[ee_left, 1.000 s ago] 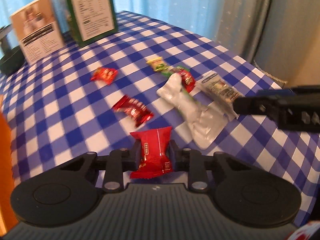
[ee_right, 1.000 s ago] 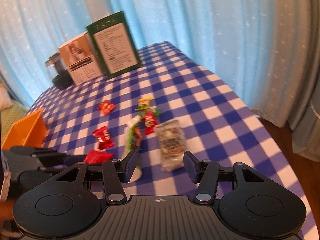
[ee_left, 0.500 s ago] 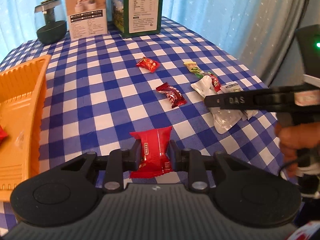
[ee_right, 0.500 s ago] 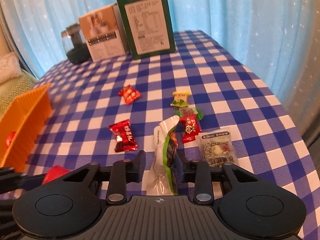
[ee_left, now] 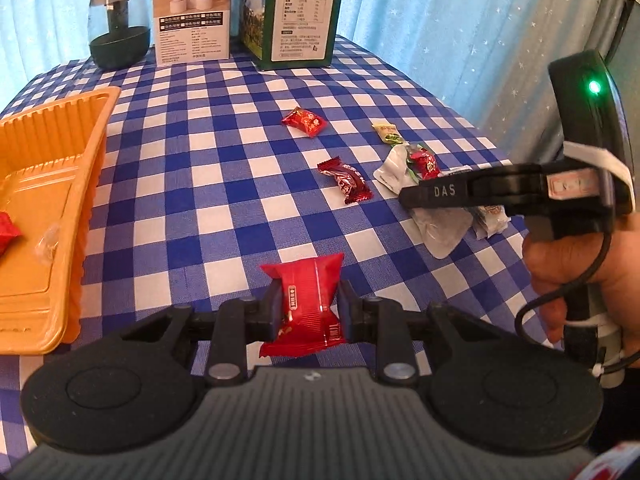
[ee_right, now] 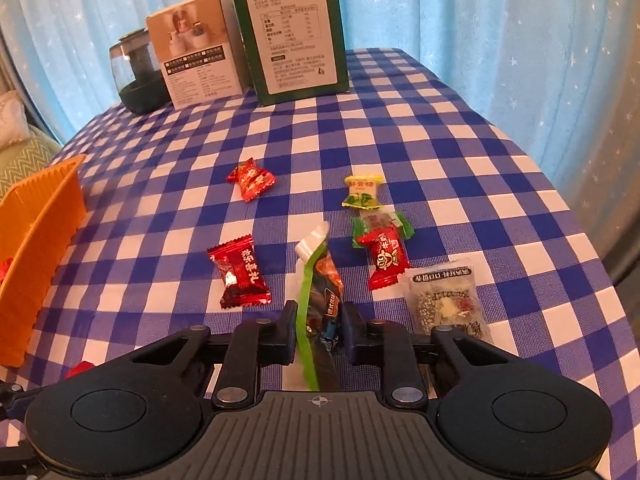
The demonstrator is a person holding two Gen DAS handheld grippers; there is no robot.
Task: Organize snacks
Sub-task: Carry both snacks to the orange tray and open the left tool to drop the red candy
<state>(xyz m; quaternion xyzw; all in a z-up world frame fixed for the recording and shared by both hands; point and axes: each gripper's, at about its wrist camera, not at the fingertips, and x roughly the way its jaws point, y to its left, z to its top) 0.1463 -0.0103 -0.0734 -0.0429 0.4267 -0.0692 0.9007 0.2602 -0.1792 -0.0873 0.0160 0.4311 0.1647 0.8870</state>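
Note:
My left gripper [ee_left: 307, 305] is shut on a bright red snack packet [ee_left: 308, 288], held above the checked cloth just right of the orange tray [ee_left: 92, 168]. The tray holds a red packet [ee_left: 6, 230] and a clear wrapper. My right gripper [ee_right: 319, 320] has its jaws closing; a long packet with a green edge [ee_right: 320, 276] stands on edge between the pads, and they press on it. Loose on the cloth lie a red candy [ee_right: 250, 178], a dark red candy [ee_right: 240, 276], a yellow-green one [ee_right: 362, 192], a red-and-green one [ee_right: 382, 254] and a clear packet [ee_right: 446, 300].
A green box [ee_left: 298, 12], a white box [ee_left: 192, 12] and a dark glass jar [ee_left: 118, 28] stand along the back of the table. The table edge curves close on the right, with blue curtain behind. A hand [ee_left: 592, 264] holds the right gripper.
The left gripper swung left with its red packet, so the orange tray came into view. The right jaws narrowed around the green-edged packet, which now stands on edge.

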